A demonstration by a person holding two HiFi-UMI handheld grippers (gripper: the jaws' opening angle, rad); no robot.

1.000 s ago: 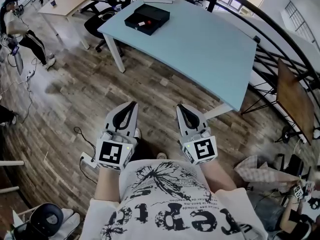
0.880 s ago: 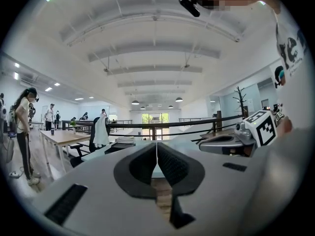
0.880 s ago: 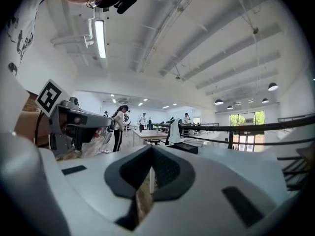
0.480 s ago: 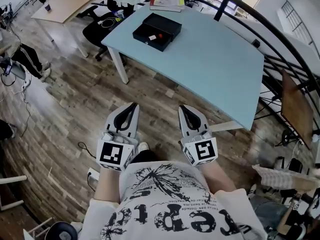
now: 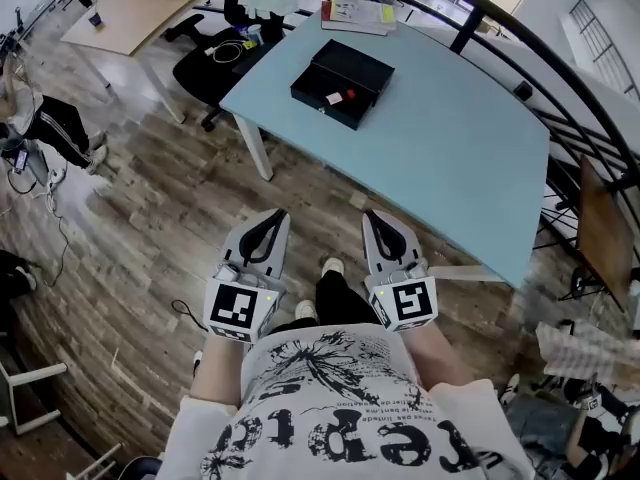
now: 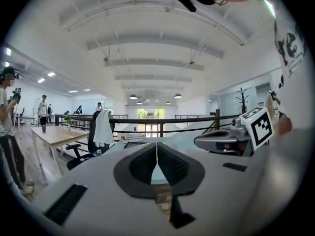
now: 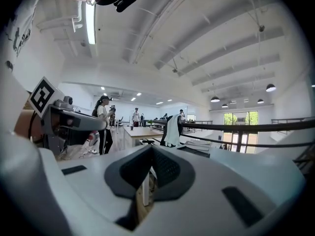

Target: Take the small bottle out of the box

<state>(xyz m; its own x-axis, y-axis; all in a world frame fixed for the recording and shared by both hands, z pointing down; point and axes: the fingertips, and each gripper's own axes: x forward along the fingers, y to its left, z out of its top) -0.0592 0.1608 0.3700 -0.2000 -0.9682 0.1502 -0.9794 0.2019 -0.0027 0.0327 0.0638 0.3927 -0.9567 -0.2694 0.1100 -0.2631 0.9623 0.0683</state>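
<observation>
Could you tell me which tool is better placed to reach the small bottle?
Right tool, marginally: the small red-capped bottle in the open black box lies slightly toward its side; the left tool is no nearer.

Left claw [image 5: 272, 218] and right claw [image 5: 374, 218] side by side, pointing forward, jaws seemingly together, empty.

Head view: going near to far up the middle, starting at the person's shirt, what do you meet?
White printed T-shirt → left gripper and right gripper, side by side, both shut → brown wooden plank floor → pale blue rectangular table → open black box → stack of papers at the table's far edge.
</observation>
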